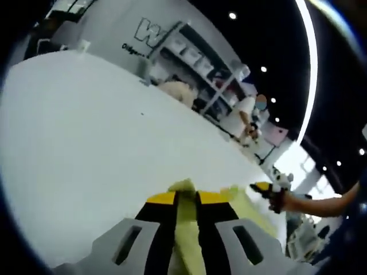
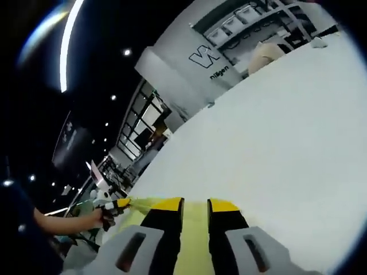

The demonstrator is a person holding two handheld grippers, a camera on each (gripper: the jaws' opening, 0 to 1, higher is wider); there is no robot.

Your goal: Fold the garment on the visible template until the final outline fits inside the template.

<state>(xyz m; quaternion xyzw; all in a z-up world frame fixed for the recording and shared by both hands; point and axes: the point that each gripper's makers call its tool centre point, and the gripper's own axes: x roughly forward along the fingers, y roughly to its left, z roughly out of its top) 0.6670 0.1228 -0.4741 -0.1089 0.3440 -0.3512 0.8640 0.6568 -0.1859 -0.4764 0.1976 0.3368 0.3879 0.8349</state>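
The left tool (image 1: 186, 199) is clenched on the yellow-green garment (image 1: 189, 240), cloth pinched between its jaws above the white bench (image 1: 86, 149). The right tool (image 2: 195, 205) likewise grips the garment's edge, the cloth running leftward from it toward the other tool.

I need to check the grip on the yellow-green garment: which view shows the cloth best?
The left gripper view: the garment runs up between the left gripper jaws and spreads right toward the right gripper. The right gripper view shows a flatter, paler strip of it between the right gripper's jaws, reaching toward the left gripper.
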